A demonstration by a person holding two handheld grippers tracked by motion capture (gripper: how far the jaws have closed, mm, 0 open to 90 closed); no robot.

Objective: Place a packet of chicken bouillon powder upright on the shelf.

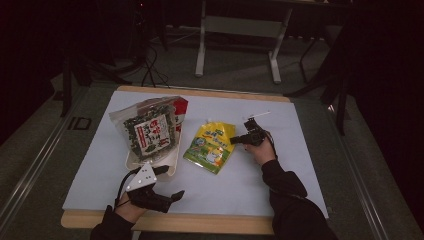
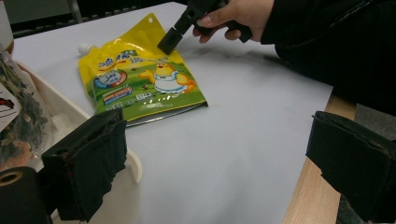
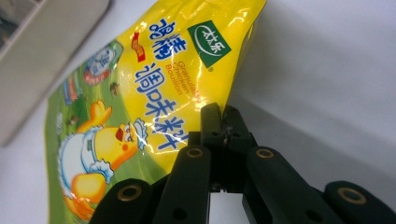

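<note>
The high view is dimly lit, and the surroundings are lost in near-black. Glare is seen on the yellow bouillon pouch in the right gripper view, where a soft shadow is cast on the white table sheet. The near jaws are rendered blurred in the left gripper view.

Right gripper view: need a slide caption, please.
Right gripper pinches shut on the yellow bouillon pouch edge, over the white table.

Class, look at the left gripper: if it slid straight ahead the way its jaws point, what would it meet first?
Probably the yellow bouillon pouch: it lies on the table just ahead of the open left gripper, though depth is hard to judge.
</note>
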